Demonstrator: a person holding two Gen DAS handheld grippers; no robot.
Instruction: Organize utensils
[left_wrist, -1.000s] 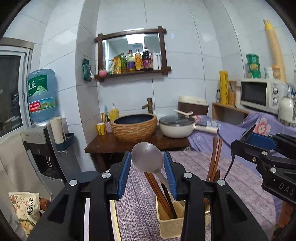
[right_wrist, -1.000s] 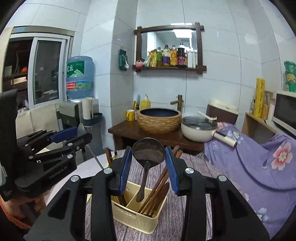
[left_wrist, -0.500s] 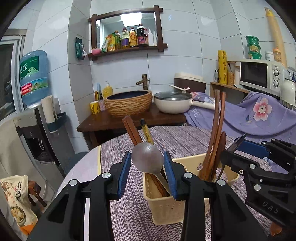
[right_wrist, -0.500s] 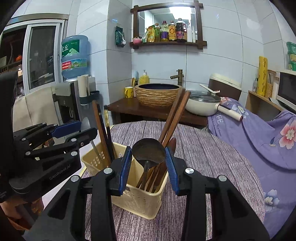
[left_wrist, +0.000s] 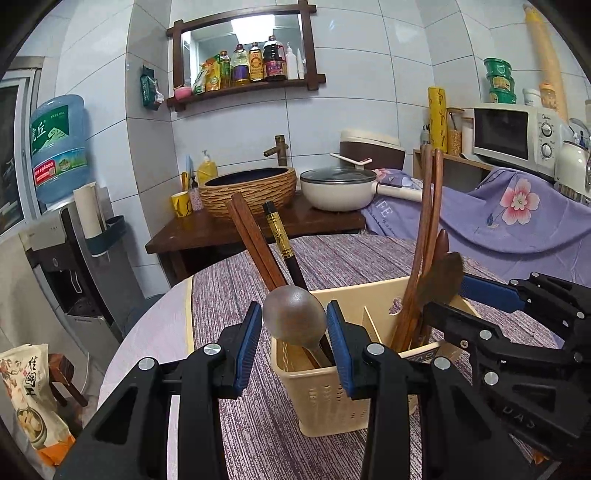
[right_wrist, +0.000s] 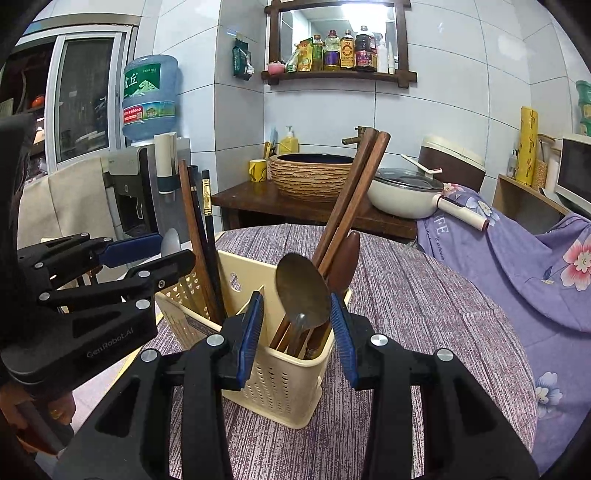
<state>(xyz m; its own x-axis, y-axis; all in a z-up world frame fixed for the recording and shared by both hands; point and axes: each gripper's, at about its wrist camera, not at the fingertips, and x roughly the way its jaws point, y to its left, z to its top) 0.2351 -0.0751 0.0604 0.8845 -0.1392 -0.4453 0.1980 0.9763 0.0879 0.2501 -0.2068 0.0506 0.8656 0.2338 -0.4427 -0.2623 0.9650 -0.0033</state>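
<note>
A cream plastic utensil caddy (left_wrist: 332, 398) stands on the purple-striped tablecloth; it also shows in the right wrist view (right_wrist: 273, 380). My left gripper (left_wrist: 294, 328) is shut on a grey metal spoon (left_wrist: 293, 319), its handle down in the caddy's left compartment beside brown and black chopsticks (left_wrist: 258, 243). My right gripper (right_wrist: 297, 325) holds a dark metal spoon (right_wrist: 303, 291) by its bowl, handle down in the right compartment among wooden chopsticks (right_wrist: 347, 206) and a wooden spoon (right_wrist: 345, 266). Each gripper shows in the other's view: the right (left_wrist: 517, 332), the left (right_wrist: 92, 280).
The round table's edge (left_wrist: 147, 332) curves at the left. Behind stand a dark wooden stand with a woven basin (left_wrist: 251, 188) and a lidded white pot (left_wrist: 338, 188), a water dispenser (left_wrist: 59, 147), and a purple floral cloth (left_wrist: 517, 221) under a microwave (left_wrist: 513, 136).
Both grippers have come down and closer to the caddy, carrying their spoons lower; the spoon handles now sit deeper inside the compartments. The jaws stay closed.
</note>
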